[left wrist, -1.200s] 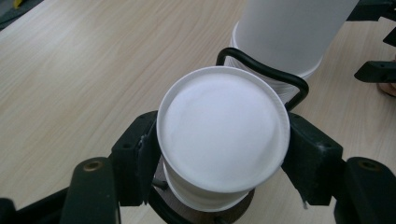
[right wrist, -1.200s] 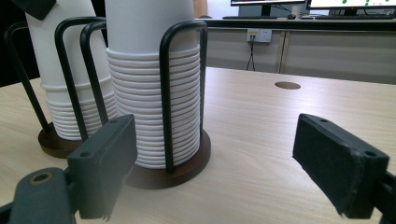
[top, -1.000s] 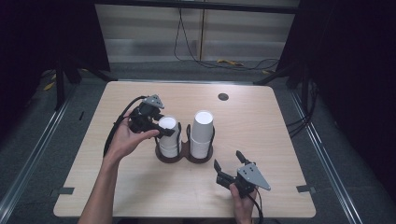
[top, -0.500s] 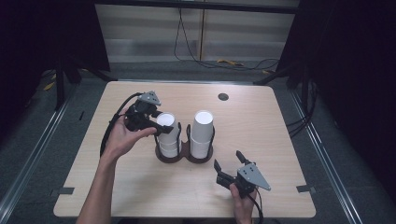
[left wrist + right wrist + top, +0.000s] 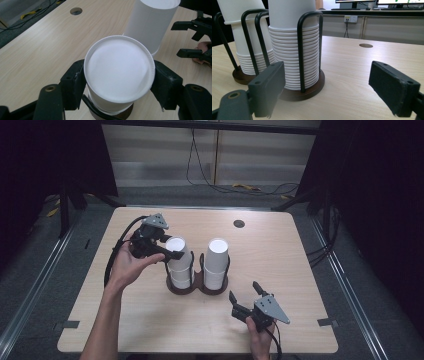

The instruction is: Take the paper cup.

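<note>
Two stacks of upturned white paper cups stand in a dark holder with black wire loops at mid-table. My left gripper is shut on the top cup of the left stack; in the left gripper view its jaws press both sides of that cup, which sits slightly raised on the stack. The right stack stands untouched beside it. My right gripper stands open near the front edge, aimed at the right stack, with nothing between its pads.
A round cable hole lies in the table toward the back right. Bare wood lies right of the holder. Cables trail from both grippers. The floor beyond the far edge holds loose wires.
My left gripper has drawn the top cup slightly up and to the left on its stack. The right gripper has stayed where it was.
</note>
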Demonstrator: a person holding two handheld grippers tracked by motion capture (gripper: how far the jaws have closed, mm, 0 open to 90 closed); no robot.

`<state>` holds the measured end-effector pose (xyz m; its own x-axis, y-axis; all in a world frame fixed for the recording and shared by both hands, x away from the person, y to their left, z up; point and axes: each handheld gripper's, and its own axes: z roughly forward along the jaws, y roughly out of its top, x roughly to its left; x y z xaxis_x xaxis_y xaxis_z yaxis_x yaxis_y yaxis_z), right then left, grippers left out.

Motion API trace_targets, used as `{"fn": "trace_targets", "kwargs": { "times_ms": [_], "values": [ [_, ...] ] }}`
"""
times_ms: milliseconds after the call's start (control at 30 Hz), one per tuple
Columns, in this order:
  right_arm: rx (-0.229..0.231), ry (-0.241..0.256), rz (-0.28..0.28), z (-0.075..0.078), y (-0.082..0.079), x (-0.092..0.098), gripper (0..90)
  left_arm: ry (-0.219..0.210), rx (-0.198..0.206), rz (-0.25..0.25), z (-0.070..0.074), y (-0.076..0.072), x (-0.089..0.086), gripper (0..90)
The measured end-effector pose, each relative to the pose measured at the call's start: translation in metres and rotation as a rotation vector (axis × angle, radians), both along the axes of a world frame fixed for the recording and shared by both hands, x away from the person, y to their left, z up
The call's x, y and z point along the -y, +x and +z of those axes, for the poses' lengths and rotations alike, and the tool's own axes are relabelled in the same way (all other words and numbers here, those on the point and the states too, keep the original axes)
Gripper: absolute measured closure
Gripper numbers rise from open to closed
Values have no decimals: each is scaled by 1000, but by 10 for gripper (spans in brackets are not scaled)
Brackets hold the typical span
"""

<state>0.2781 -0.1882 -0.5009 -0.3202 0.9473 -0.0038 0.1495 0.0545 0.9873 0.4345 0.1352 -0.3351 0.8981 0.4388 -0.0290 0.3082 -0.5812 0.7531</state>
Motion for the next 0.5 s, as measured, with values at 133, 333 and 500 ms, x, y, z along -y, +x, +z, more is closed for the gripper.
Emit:
{"fn": "trace_targets", "kwargs": {
  "times_ms": [133, 333, 500],
  "values": [
    [-1, 2, 1, 0, 0, 0, 136, 2, -1, 3, 3, -1, -2, 346],
    [-1, 3, 0, 0, 0, 0, 135, -4, 9, 2, 8, -3, -2, 346],
    [-1, 5, 0, 0, 0, 0, 136, -7, 16, 2, 9, -4, -2, 347]
  ]
}}
